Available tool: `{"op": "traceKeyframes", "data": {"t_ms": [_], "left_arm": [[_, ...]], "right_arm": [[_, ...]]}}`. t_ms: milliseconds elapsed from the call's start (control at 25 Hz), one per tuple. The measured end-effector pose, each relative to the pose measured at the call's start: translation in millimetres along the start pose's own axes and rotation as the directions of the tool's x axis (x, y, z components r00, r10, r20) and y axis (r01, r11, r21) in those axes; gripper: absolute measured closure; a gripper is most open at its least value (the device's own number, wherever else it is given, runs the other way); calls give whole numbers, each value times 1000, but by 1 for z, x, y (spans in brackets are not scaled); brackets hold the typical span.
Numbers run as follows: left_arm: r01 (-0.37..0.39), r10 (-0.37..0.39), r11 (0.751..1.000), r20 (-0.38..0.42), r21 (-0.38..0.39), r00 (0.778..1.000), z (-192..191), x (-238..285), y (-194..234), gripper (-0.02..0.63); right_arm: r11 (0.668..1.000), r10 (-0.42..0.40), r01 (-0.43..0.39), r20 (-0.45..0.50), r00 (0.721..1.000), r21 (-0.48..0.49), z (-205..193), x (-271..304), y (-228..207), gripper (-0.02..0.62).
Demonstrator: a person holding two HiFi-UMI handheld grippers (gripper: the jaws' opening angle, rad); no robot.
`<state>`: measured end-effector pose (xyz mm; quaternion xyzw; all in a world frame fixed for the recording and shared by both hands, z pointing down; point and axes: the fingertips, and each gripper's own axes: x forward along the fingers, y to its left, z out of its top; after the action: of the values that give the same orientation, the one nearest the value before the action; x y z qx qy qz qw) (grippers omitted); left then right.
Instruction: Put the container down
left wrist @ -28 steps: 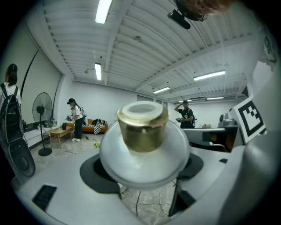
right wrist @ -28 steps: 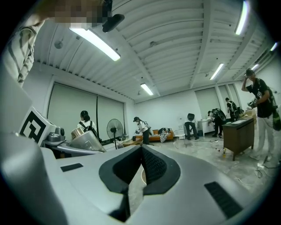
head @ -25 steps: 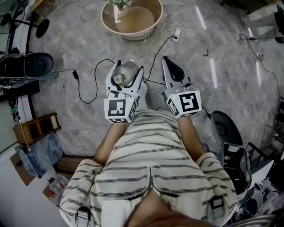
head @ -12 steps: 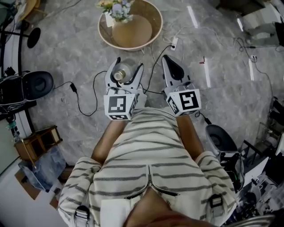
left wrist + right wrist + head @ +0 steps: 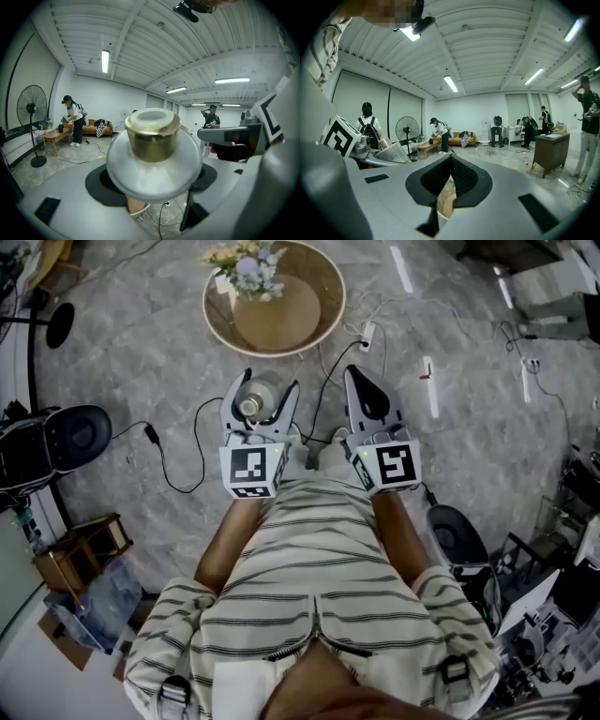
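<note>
A clear container (image 5: 259, 399) with a gold lid (image 5: 152, 137) sits between the jaws of my left gripper (image 5: 261, 397), which is shut on its body, lid pointing up. In the left gripper view the container (image 5: 154, 164) fills the middle, with the dark pads (image 5: 101, 183) on either side of it. My right gripper (image 5: 355, 379) is beside it on the right, held at the same height, shut and empty. In the right gripper view its jaws (image 5: 451, 161) meet at the tips with nothing between them. Both are held out in front of the person's striped shirt, over the grey floor.
A round wooden table (image 5: 330, 294) with a bunch of flowers (image 5: 240, 263) stands just ahead. Black cables (image 5: 173, 451) and a white power strip (image 5: 367, 334) lie on the floor. A fan base (image 5: 75, 432) and a wooden rack (image 5: 89, 540) are on the left. Several people (image 5: 439, 133) stand further off.
The round table and flowers have slid further into view at the top. Both grippers keep their place and grip; the container stays in the left one.
</note>
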<state>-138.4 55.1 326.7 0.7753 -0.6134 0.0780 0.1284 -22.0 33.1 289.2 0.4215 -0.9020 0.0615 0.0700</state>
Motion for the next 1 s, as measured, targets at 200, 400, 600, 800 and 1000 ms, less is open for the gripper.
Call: {"op": "traceKeyframes", "data": {"t_ms": [200, 400, 600, 800, 1000], "left_arm": [[-15, 15, 1000, -27, 2, 1000, -9, 21, 4, 273], [-41, 41, 999, -42, 20, 998, -28, 63, 7, 273], [-76, 76, 997, -68, -2, 995, -43, 97, 14, 273], [-102, 102, 995, -85, -2, 991, -61, 130, 24, 273], [-142, 139, 990, -133, -18, 981, -105, 156, 40, 273]], "right_arm": [[1000, 14, -13, -30, 999, 19, -13, 21, -18, 588], [997, 71, -69, -60, 996, 30, -36, 54, -41, 588], [994, 105, -101, -88, 991, 45, -55, 85, -67, 588], [990, 139, -133, -123, 983, 53, -86, 115, -86, 588], [986, 160, -149, -170, 972, 78, -131, 140, -98, 588]]}}
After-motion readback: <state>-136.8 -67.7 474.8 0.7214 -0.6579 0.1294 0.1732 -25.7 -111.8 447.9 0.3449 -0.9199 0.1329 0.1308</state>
